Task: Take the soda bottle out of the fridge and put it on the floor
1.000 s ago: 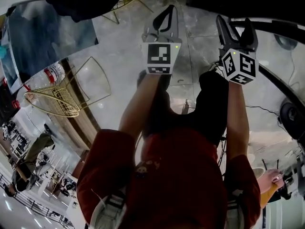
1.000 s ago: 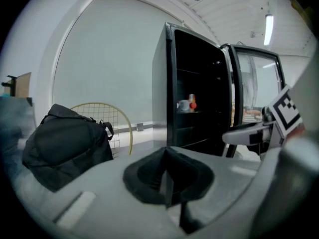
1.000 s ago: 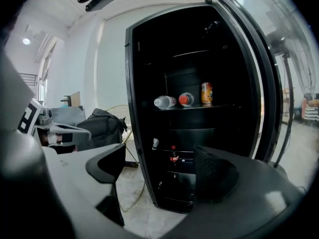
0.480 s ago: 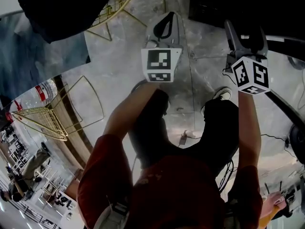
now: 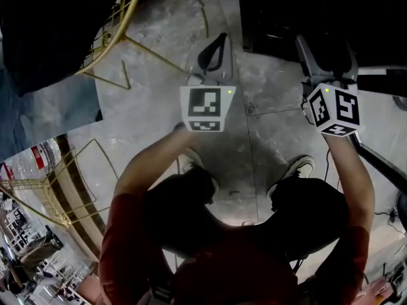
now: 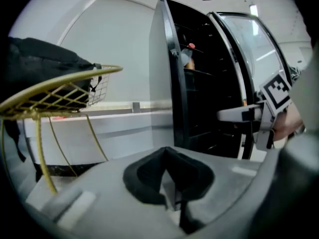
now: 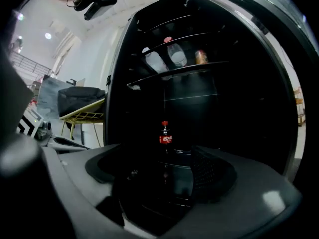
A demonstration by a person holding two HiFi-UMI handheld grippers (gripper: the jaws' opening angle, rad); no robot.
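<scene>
A dark soda bottle (image 7: 165, 136) with a red cap and red label stands upright on a middle shelf of the open fridge (image 7: 149, 44), deep in the dark interior. My right gripper (image 7: 162, 171) is open and empty, pointing at the bottle from some distance in front of the fridge. In the head view the right gripper (image 5: 325, 46) is at the fridge's dark front (image 5: 305, 5). My left gripper (image 6: 167, 156) is shut on nothing and faces the fridge's left side; in the head view the left gripper (image 5: 215, 42) hangs over the stone floor (image 5: 159, 88).
Two clear bottles (image 7: 172, 56) and an orange can (image 7: 201, 57) sit on an upper fridge shelf. The glass fridge door (image 6: 259, 49) stands open on the right. A gold wire chair (image 6: 55, 91) carrying a black bag (image 6: 35, 63) stands at the left. The person's shoes (image 5: 299, 169) are on the floor.
Both grippers have moved forward towards the fridge, which now fills more of the head view's top right. The wire chair has slid left and down in that view.
</scene>
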